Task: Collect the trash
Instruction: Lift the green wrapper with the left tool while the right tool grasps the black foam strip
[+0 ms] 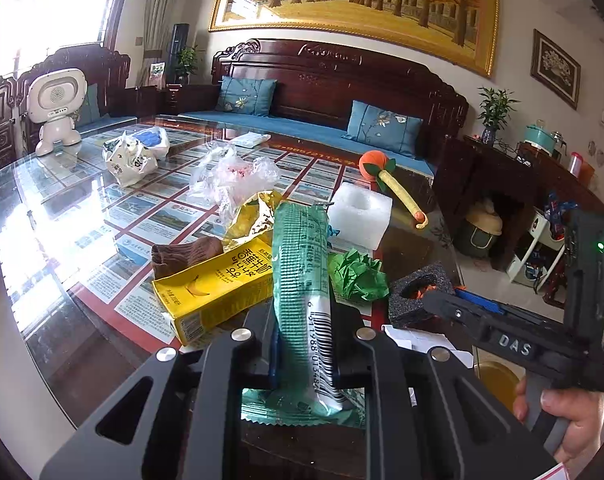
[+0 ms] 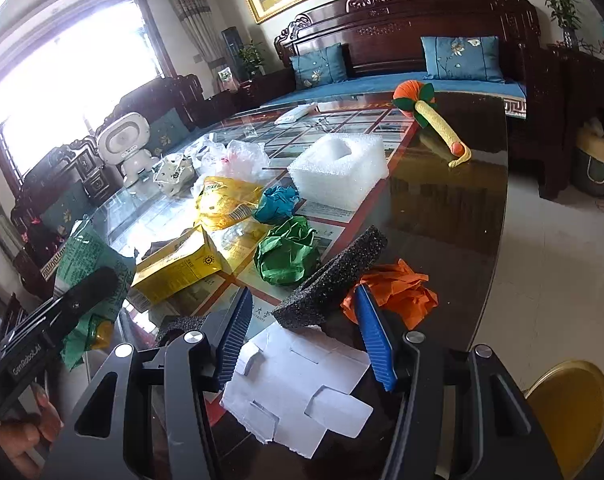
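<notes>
My left gripper is shut on a green snack wrapper with a barcode and holds it above the glass table. The wrapper also shows at the left of the right wrist view. My right gripper is open, its blue pads on either side of a black foam piece, above a white cardboard insert. Trash lies around: a yellow banana-milk carton, a green crumpled paper, an orange paper, a teal paper, a yellow foil bag, and a white foam block.
A white robot toy, clear plastic bags and a white patterned bag sit farther back. An orange plush toy lies at the far right. A gold bin stands on the floor beside the table's right edge.
</notes>
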Demonstrator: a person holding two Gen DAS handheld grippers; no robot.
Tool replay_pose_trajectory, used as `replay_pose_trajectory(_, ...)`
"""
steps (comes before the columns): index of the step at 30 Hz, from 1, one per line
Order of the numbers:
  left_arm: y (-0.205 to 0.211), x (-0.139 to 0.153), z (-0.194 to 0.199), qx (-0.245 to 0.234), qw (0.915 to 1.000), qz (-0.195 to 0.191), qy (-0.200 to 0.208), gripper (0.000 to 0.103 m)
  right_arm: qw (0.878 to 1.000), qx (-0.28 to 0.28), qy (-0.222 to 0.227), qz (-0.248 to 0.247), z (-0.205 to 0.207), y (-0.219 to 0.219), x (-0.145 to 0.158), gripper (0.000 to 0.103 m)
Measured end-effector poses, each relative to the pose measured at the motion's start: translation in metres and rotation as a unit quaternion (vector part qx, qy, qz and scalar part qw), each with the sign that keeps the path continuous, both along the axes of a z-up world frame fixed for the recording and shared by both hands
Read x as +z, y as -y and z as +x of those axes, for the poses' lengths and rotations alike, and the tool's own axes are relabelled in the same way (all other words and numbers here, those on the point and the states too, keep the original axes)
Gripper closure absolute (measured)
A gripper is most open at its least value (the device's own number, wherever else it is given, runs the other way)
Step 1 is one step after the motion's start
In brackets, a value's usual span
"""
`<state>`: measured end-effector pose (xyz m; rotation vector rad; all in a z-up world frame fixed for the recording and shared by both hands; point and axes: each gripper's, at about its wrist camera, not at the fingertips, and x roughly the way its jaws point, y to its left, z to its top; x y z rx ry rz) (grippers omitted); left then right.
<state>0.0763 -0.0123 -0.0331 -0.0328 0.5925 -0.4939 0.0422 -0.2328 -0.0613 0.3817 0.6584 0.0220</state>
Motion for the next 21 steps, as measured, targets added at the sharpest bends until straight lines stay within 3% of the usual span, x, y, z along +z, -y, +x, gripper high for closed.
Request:
replay_pose_trajectory(1, 0.0, -0.001, 0.0, -0.001, 1.0, 0.003, 0.0, 0.085, 1.0, -0.008, -0.001, 0.01, 0.002, 0.003, -0.001, 0.039)
replay_pose_trajectory(3, 0.0, -0.002, 0.001, -0.001, 1.0, 0.004, -0.001, 0.084, 0.999, -0.017, -0.005, 0.027, 0.007, 0.009, -0.003, 0.042)
replay_pose_trajectory(5, -0.001, -0.003, 0.003, -0.002, 1.0, 0.004, -0.003, 0.084, 0.999, -0.014, -0.008, 0.03, 0.012, 0.011, -0.005, 0.059)
replay_pose_trajectory(6, -0.001, -0.004, 0.003, -0.003, 1.0, 0.004, -0.005, 0.084, 1.0, -0.007, -0.01, 0.028, 0.015, 0.01, -0.006, 0.078)
replay_pose_trajectory(7, 0.0, -0.004, 0.004, -0.004, 1.0, 0.005, -0.006, 0.084, 1.0, 0.001, -0.006, 0.03, 0.016, 0.01, -0.007, 0.085)
replay_pose_trajectory(10, 0.001, -0.005, 0.005, -0.005, 0.9999, 0.006, -0.007, 0.084, 1.0, 0.008, 0.008, 0.001, 0.015, 0.004, -0.006, 0.085)
replay_pose_trajectory(14, 0.002, -0.004, 0.006, -0.003, 1.0, 0.005, -0.007, 0.084, 0.999, 0.024, 0.028, -0.001, 0.008, -0.001, -0.001, 0.085)
replay_pose_trajectory(21, 0.007, 0.006, 0.0, 0.001, 0.9999, 0.01, 0.004, 0.084, 0.995, 0.039, 0.086, -0.014, -0.02, -0.004, 0.032, 0.086)
